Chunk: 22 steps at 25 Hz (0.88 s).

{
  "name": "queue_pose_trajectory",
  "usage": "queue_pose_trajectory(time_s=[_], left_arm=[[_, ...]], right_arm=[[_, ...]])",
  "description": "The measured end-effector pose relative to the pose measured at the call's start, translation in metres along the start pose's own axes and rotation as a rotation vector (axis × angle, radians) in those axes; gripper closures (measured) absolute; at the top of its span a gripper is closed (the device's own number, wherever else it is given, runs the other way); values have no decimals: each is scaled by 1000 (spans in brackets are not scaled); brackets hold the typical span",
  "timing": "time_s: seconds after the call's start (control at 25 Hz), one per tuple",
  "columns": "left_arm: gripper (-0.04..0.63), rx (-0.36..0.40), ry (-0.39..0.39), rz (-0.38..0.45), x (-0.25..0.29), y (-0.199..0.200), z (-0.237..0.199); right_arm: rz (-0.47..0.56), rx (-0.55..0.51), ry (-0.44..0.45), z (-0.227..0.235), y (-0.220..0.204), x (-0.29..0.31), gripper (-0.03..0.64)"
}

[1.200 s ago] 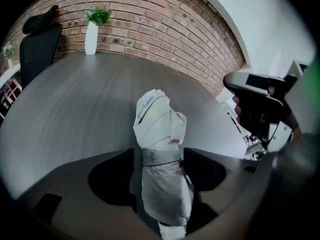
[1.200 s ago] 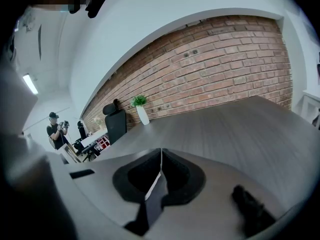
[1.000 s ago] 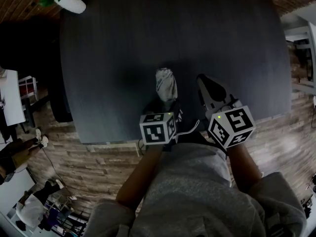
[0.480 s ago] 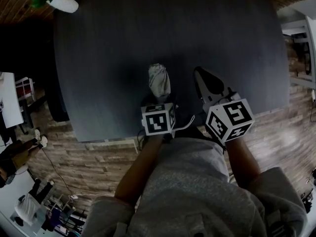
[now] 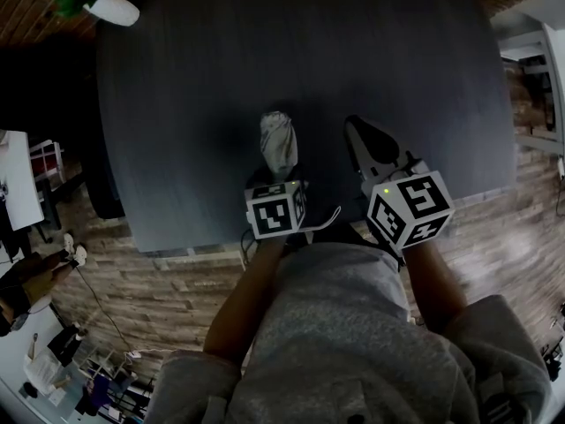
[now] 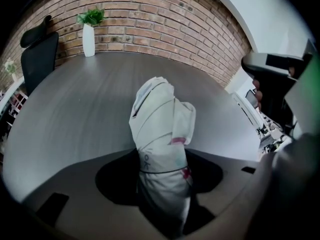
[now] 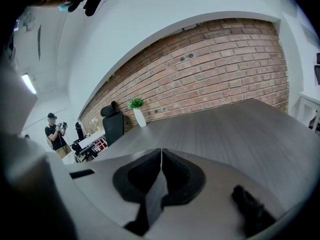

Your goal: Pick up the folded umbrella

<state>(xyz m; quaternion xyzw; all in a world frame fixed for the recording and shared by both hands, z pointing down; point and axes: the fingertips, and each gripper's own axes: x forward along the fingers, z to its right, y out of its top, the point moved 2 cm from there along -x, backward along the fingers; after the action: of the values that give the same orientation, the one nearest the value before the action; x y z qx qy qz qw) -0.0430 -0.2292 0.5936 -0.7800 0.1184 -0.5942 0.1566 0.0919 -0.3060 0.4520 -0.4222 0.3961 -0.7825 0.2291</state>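
Pale fabric, soft and squashy-looking: the folded umbrella (image 6: 160, 144) is over the near part of the dark surface (image 5: 203, 87), not far in from the front edge. The left gripper (image 6: 162, 191) has just been closing its fingers (image 6: 117, 186) on the umbrella's near end, pads against the cloth. I'd guess it's light, with a stiff core under loose folds, so gripping low on the tight part seems sane; the puffy far end would probably slide. The right gripper (image 7: 161, 154) hangs just beside it, fingers pressed together on nothing. Mind that front edge when lifting. Past it there's loads of bare surface, out to a white vase (image 5: 113, 9) with a plant, a black chair (image 6: 37, 54) and the brick wall (image 6: 165, 19)
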Motion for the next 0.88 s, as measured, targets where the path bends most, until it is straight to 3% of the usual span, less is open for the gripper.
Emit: queue_pose_trajectory(time_s=[0.32,0.88], left_arm=[[348,-5,9,66,-12,3,-6],[348,-1,99,274,-78,38,-26]], right_arm=[[28,-18,7,-3,7,-12,592],[66,-52,41,-17,18,-27,592]])
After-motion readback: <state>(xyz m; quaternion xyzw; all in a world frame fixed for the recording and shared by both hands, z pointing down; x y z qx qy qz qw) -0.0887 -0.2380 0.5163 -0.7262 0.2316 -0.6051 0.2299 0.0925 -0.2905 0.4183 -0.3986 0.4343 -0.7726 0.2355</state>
